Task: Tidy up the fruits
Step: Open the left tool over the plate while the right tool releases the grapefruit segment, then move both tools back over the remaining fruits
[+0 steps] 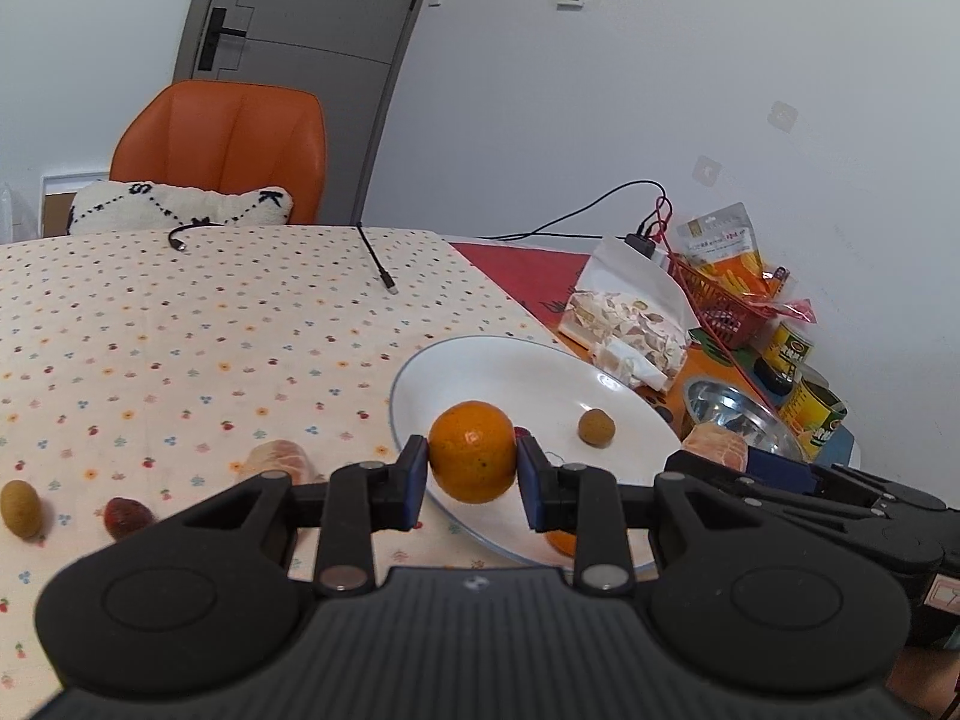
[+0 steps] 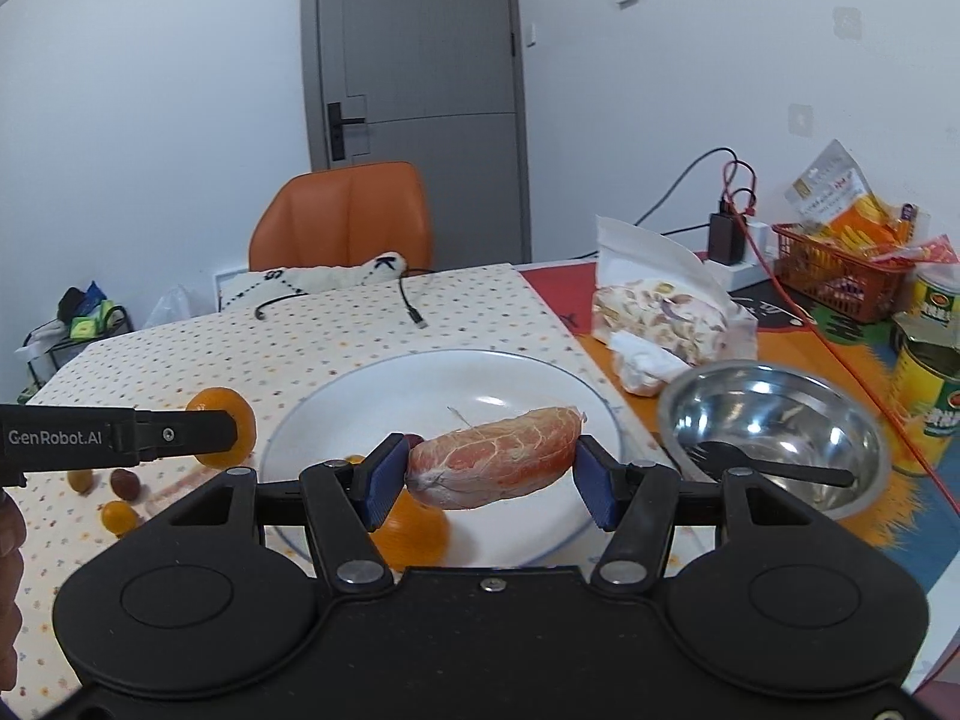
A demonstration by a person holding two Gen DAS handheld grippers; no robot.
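1. The left gripper (image 1: 473, 463) points forward and a bit down, over the near edge of the white plate (image 1: 492, 369).
2. Its two blue pads (image 1: 415, 480) pinch a round orange (image 1: 472, 450) from both sides. The orange hangs in the air above the plate's rim.
3. The right gripper (image 2: 493, 474) also points forward and a bit down, over the same plate.
4. Its blue pads pinch a peeled pink citrus piece (image 2: 495, 465) by its two ends. The piece lies sideways between them, above the plate.
5. In the right view, the left gripper comes in from the left side as a black bar with the orange at its tip.
6. A small brown fruit (image 1: 596, 427) lies on the plate.
7. Another orange fruit (image 2: 414, 531) shows at the plate's near edge, partly hidden by the right gripper.
8. On the dotted cloth (image 1: 180, 330), left of the plate, lie another peeled citrus piece (image 1: 279, 459), a red fruit (image 1: 126, 516) and a greenish-brown fruit (image 1: 21, 507).
9. A shiny metal bowl (image 2: 774, 414) sits right of the plate with a black spoon (image 2: 774, 463) inside.
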